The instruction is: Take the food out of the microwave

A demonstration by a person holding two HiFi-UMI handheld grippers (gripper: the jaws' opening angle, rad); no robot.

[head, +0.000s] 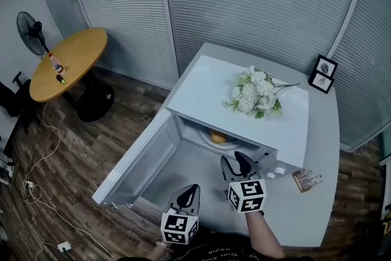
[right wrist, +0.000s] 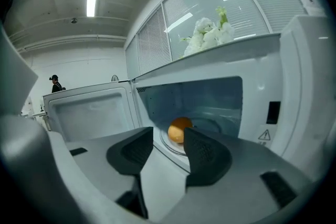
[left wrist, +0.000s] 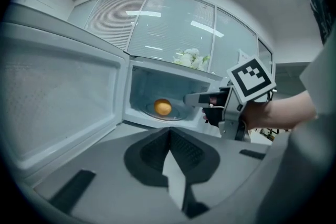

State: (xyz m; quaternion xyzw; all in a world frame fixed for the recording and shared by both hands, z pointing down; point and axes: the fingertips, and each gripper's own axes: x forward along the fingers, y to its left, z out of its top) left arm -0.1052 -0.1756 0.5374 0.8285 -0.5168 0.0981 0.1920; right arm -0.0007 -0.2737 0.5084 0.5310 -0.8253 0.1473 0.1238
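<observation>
While the microwave (head: 208, 85) stands on the grey table (head: 321, 143) with its door (head: 140, 159) swung out to the left, the head view shows the food (head: 217, 137), a round orange item, inside the cavity. White flowers (head: 255, 93) lie on the microwave top. Both tools are in front of the opening, the left tool (head: 194, 188) nearer the camera and the right tool (head: 235, 162) close to the cavity mouth.

Left gripper view: the left tool (left wrist: 169, 132) has its jaws pressed together with nothing between them. The food (left wrist: 163, 107) is well ahead, and the right tool (left wrist: 191, 99) reaches toward the cavity from the right.

Right gripper view: the right tool (right wrist: 169, 136) has its jaws partly apart and empty. The food (right wrist: 180, 129) shows beyond the gap, untouched, resting on the glass plate (right wrist: 208, 123).
</observation>
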